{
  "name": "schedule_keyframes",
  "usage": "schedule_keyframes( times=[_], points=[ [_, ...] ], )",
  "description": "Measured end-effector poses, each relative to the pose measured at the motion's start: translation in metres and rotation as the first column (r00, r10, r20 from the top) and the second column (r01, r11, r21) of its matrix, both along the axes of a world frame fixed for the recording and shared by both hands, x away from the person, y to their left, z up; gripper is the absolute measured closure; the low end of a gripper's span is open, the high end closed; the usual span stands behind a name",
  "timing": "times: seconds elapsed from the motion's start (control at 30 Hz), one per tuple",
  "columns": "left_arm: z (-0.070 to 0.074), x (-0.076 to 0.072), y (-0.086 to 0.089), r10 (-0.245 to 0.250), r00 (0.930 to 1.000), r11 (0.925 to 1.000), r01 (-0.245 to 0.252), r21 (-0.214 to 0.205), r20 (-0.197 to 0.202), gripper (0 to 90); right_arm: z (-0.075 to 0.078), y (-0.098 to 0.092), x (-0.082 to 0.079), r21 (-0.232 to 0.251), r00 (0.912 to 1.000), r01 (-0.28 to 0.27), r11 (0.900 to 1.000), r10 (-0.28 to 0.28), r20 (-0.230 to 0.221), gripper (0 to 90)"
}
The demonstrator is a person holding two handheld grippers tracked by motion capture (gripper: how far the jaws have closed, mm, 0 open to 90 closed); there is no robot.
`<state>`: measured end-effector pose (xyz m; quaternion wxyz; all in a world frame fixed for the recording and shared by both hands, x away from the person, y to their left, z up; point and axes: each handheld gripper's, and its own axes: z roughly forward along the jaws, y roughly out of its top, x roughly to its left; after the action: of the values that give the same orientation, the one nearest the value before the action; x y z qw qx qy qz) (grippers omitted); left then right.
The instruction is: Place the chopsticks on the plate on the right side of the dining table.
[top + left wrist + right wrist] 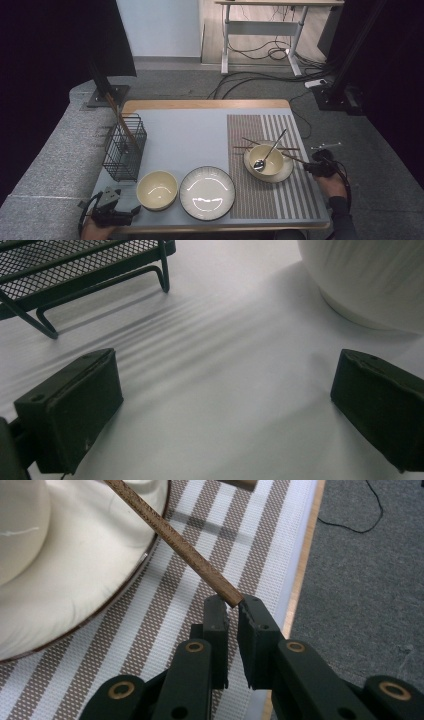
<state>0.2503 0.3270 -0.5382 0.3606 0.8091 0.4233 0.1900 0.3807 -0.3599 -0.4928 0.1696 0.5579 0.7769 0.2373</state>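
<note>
a: two grippers at the near edge of the table (200, 117). which one is at work?

b: the right gripper (311, 167), at the right edge. in the right gripper view its jaws are nearly together, pinching the near end of a chopstick (175, 542).

a: where does that chopstick lie?

b: its gripped end is over the striped mat (160, 610); the shaft runs away over the rim of the saucer (75, 570). in the high view it slants from the gripper toward the far left, beside the right bowl (266, 159).

a: what else sits there?

b: a spoon (269, 150) rests in that bowl, handle pointing far right. a second chopstick (267, 147) lies across the mat behind the bowl.

a: and the left gripper (120, 212)?

b: at the near left corner, jaws wide apart, nothing between them. its view shows bare table between the pads (70, 410), a second bowl (370, 280) at far right and the rack (75, 270) at far left.

a: the rest of the layout?

b: a plate (207, 192) lies between the two bowls, near centre. the rack holds one stick, leaning to the far left.
</note>
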Motion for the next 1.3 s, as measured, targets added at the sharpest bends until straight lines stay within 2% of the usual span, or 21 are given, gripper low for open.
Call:
schedule_keyframes(
  times=[0.3,0.57,1.03,1.3],
  points=[
    [0.000,0.000,0.000,0.000,1.0000,1.0000,0.000,0.000,0.000,0.0,0.003,0.012,0.006,0.002,0.9993,-0.037,0.9993,0.037,0.008,81.6],
    [0.000,0.000,0.000,0.000,1.0000,1.0000,0.000,-0.001,0.000,0.0,0.003,0.006,0.015,-0.009,1.0000,-0.002,1.0000,0.002,0.007,73.3],
    [0.000,0.000,0.000,0.000,1.0000,1.0000,0.000,-0.001,0.000,0.0,0.003,0.007,0.027,-0.030,0.9997,0.007,0.9995,-0.007,0.024,79.6],
    [0.000,0.000,0.000,0.000,1.0000,1.0000,0.000,-0.001,0.000,0.0,0.005,0.010,0.031,-0.034,0.9994,0.001,0.9994,0.000,0.036,79.6]
  ],
)
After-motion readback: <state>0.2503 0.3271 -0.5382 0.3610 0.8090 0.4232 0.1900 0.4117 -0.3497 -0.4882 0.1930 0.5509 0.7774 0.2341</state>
